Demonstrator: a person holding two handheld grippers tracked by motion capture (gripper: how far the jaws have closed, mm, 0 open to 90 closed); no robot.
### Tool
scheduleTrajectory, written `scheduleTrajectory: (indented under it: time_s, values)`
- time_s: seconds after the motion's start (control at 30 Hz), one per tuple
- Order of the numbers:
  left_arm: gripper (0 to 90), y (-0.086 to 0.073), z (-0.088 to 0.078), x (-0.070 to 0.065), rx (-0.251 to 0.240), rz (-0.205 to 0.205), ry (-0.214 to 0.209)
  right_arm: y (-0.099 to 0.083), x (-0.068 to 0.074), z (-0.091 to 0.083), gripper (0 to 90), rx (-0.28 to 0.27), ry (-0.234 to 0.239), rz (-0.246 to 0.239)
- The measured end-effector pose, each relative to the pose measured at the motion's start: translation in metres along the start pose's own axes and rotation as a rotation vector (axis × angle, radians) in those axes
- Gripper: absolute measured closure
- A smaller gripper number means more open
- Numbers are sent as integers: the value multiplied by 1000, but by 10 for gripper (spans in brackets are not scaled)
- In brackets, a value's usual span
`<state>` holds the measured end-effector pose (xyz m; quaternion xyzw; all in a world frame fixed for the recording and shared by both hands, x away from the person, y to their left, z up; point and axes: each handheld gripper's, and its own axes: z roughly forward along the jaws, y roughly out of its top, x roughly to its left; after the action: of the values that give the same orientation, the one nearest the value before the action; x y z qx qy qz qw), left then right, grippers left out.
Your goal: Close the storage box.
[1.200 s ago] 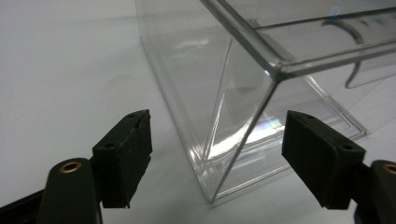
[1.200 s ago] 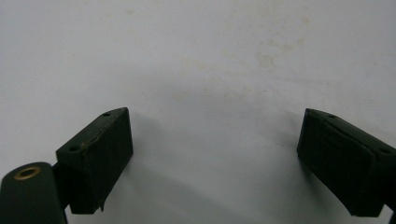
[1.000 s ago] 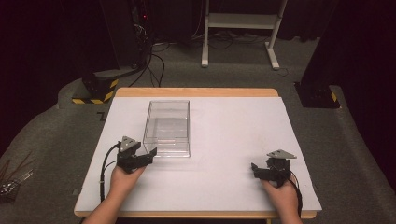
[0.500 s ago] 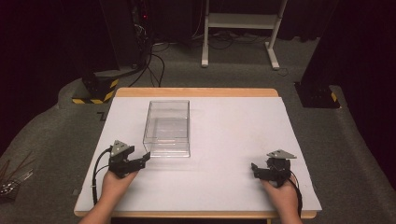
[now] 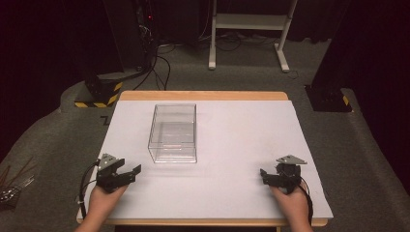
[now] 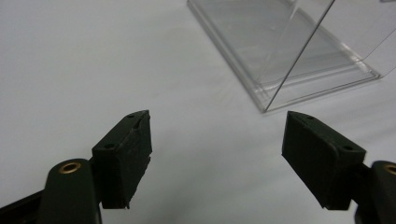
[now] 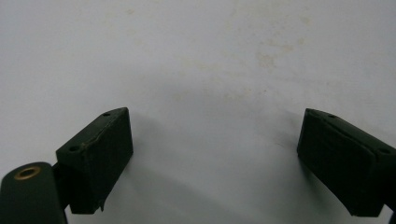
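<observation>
A clear plastic box (image 5: 173,133) stands on the white table (image 5: 232,145), left of centre. In the left gripper view its near corner (image 6: 289,60) lies ahead and to the right of the jaws. My left gripper (image 5: 131,171) rests near the table's front left, open, with nothing between its jaws (image 6: 217,140); it sits a short way in front and left of the box. My right gripper (image 5: 263,175) rests at the front right, open over bare white table (image 7: 215,135), far from the box.
The table has a wooden rim (image 5: 203,95) at the back. On the carpet beyond stand a white frame (image 5: 249,21), black posts with yellow-striped bases (image 5: 99,92) and cables (image 5: 159,63). Thin rods (image 5: 12,183) lie on the floor at left.
My left gripper has drawn back toward the front left corner, away from the box. The right gripper has stayed in place.
</observation>
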<state>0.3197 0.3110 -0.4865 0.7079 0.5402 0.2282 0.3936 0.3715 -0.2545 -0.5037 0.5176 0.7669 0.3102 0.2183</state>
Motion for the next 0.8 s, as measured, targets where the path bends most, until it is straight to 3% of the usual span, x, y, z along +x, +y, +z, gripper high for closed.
scheduleTrajectory:
  time_s: [0.3, 0.33, 0.5, 0.53, 0.8]
  values:
    - [228, -19, -6, 17, 51, -4, 42, 0, 0, 0, 102, 0, 0, 0]
    - [220, -23, -5, 19, 74, -4, 41, 0, 0, 0, 102, 0, 0, 0]
    - [198, -24, -2, 15, 107, 35, 62, 0, 0, 0, 102, 0, 0, 0]
    - [187, -25, 0, 10, 117, 72, 81, 0, 0, 0, 102, 0, 0, 0]
    - [172, -26, 1, 8, 109, 85, 90, 0, 0, 0, 102, 0, -1, -1]
